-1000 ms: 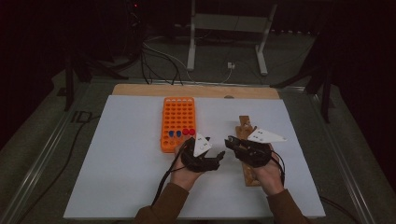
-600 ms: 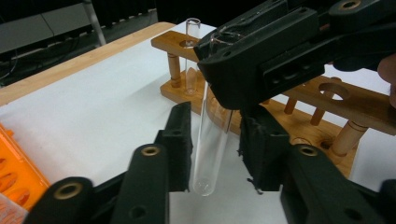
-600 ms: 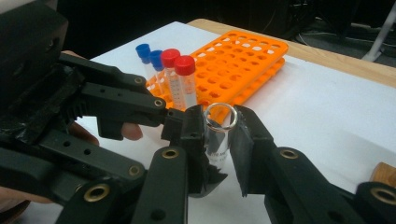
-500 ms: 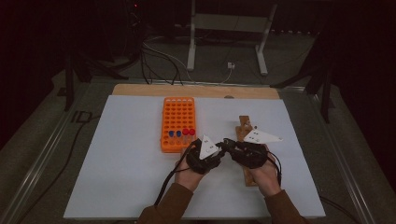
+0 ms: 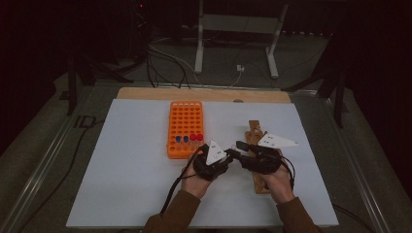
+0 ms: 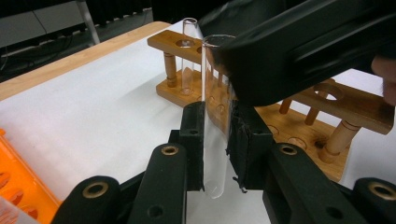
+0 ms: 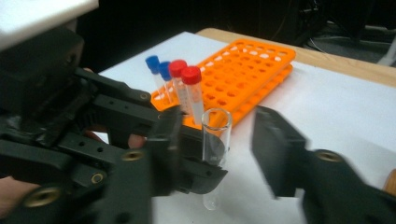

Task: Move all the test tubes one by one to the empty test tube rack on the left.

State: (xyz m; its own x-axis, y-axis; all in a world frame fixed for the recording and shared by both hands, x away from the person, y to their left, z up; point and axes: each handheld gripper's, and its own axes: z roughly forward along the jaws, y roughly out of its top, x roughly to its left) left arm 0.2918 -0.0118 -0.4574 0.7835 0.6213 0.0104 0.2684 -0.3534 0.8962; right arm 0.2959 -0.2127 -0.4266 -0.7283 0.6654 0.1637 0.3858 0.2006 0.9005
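Note:
A clear glass test tube (image 6: pixel 215 116) stands upright between the pads of my left gripper (image 6: pixel 215 140), whose jaws have just closed onto it. In the right gripper view the same tube (image 7: pixel 215 140) sits between the jaws of my right gripper (image 7: pixel 219 149), which have just been opening and stand apart from the glass. Seen from above, the left gripper (image 5: pixel 227 154) and right gripper (image 5: pixel 241 148) meet tip to tip between the orange rack (image 5: pixel 184 116) and the wooden rack (image 5: pixel 254 130).
Two blue-capped (image 7: pixel 156 65) and two red-capped tubes (image 7: pixel 187 77) stand in the orange rack's near rows. Another bare glass tube (image 6: pixel 188 51) stands in the wooden rack (image 6: pixel 327 107). A white sheet (image 5: pixel 131 184) covers the table, with a wooden strip (image 5: pixel 204 93) along the far edge.
From above, the left gripper has edged slightly toward the right one; both hands otherwise hold still, tips together. The jaw movement is too small to see there.

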